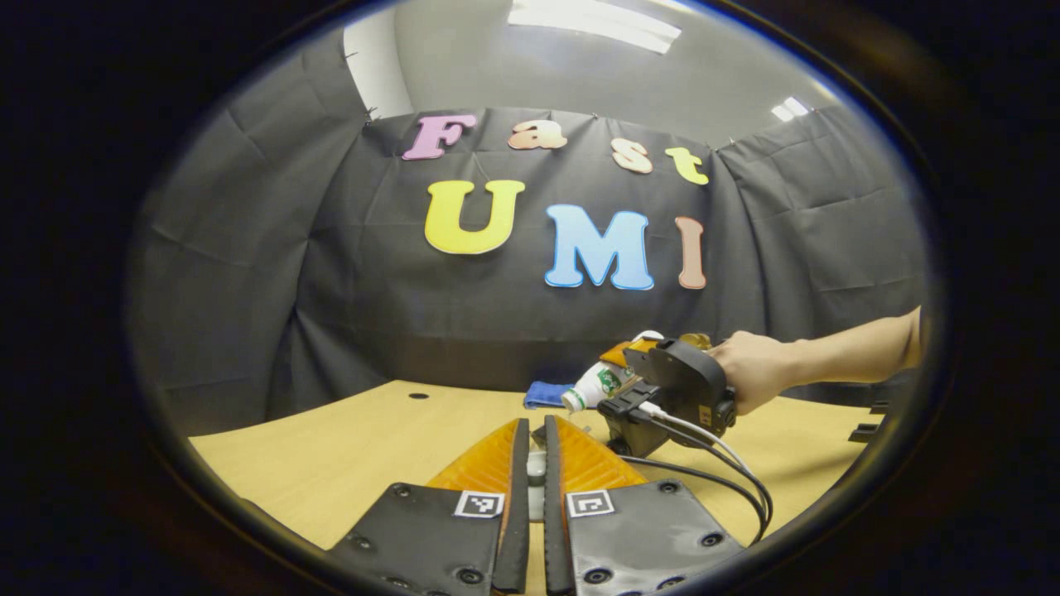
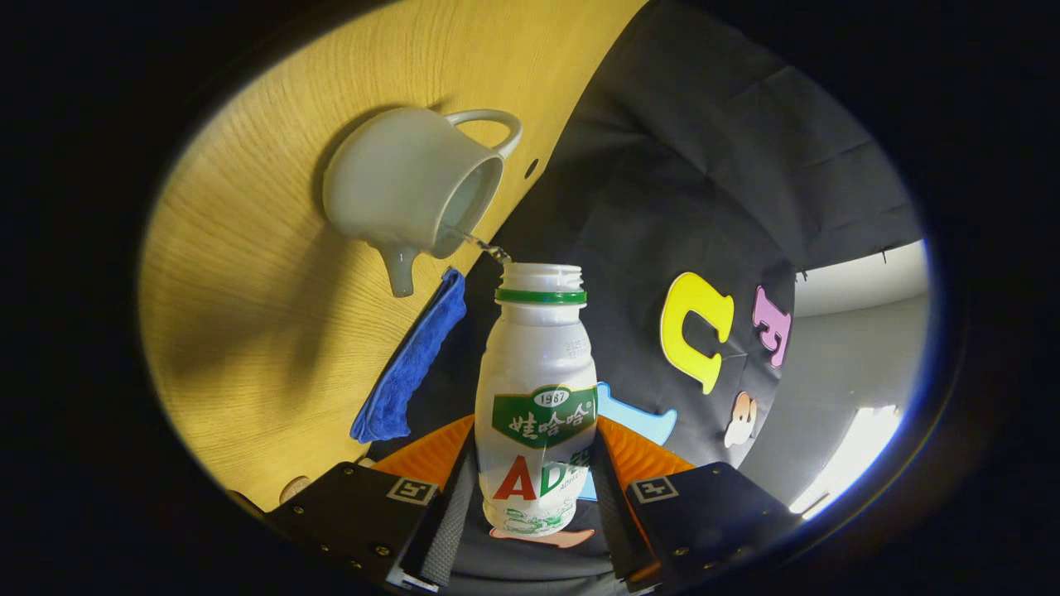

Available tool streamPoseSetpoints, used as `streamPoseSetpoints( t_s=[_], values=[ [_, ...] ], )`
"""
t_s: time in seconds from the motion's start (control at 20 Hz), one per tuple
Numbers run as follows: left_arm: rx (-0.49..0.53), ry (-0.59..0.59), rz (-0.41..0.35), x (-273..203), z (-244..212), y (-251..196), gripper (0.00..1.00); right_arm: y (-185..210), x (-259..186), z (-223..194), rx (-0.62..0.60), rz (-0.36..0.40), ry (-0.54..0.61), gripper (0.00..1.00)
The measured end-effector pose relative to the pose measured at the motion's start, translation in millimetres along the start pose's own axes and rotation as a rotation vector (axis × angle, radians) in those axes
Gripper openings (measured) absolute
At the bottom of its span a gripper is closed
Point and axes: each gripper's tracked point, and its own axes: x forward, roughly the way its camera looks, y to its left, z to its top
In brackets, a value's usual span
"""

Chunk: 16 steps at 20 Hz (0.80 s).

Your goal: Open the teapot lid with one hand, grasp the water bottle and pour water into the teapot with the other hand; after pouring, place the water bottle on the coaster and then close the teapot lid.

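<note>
Two views, left gripper view first: left gripper (image 1: 534,424) at bottom centre, clenched almost flat on a small pale piece (image 1: 537,473), probably the lid, though too little visible to be sure. Right of centre, a hand (image 1: 758,370) with the right gripper (image 1: 617,367), clamped on the bottle (image 1: 598,386), mouth tipped down and leftward over the table (image 1: 331,451); blue pad (image 1: 546,394) just behind, likely the coaster. Then the right gripper view: bottle gripped between both fingers at bottom centre, uncapped, a thin stream (image 2: 484,245) from its mouth into the open teapot (image 2: 410,186) at upper left, spout toward the pad at centre left. Pouring under way, by the look of it. Risks: stream narrow and close to the rim, so a small wobble or too much tilt could send water onto the table; smooth bottle liable to twist in the grip; lid, pinched by so little, liable to drop.
</note>
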Motion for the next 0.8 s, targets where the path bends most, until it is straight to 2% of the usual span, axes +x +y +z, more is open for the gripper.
streamPoseSetpoints(
  t_s=[0.25, 0.3, 0.4, 0.45, 0.5, 0.6, 0.65, 0.7, 0.8],
  values=[
    [0.004, 0.000, -0.003, 0.4, 0.8, -1.0, 0.14, -0.2, -3.3, 6.0, 0.005, -0.002, -0.011, 0.70],
    [0.005, 0.003, -0.003, 0.9, -0.5, -1.5, 0.18, 2.4, -6.5, 10.2, 0.008, 0.007, -0.014, 0.70],
    [0.008, 0.007, -0.002, 0.0, -2.8, -0.8, 0.18, 10.5, -8.2, 15.5, 0.010, 0.016, -0.018, 0.70],
    [0.006, 0.006, -0.002, -0.2, -3.1, -0.8, 0.14, 15.0, -7.1, 16.0, 0.014, 0.021, -0.021, 0.70],
    [0.004, 0.005, -0.003, -0.1, -2.0, -1.0, 0.18, 19.5, -5.3, 17.0, 0.021, 0.027, -0.026, 0.70],
    [0.003, 0.002, 0.000, 0.4, 1.4, 0.4, 0.18, 18.3, -3.3, 15.1, 0.060, 0.028, -0.032, 0.70],
    [0.000, 0.002, 0.001, -0.1, -0.9, 1.0, 0.14, 20.2, -1.6, 14.1, 0.088, 0.027, -0.036, 0.70],
    [-0.006, 0.004, -0.003, 1.1, -4.0, -0.6, 0.18, 22.7, -0.9, 13.1, 0.115, 0.034, -0.034, 0.67],
    [-0.011, 0.018, -0.006, 2.7, -10.1, -2.6, 0.18, 24.6, -1.8, 14.4, 0.155, 0.046, -0.040, 0.70]
  ],
)
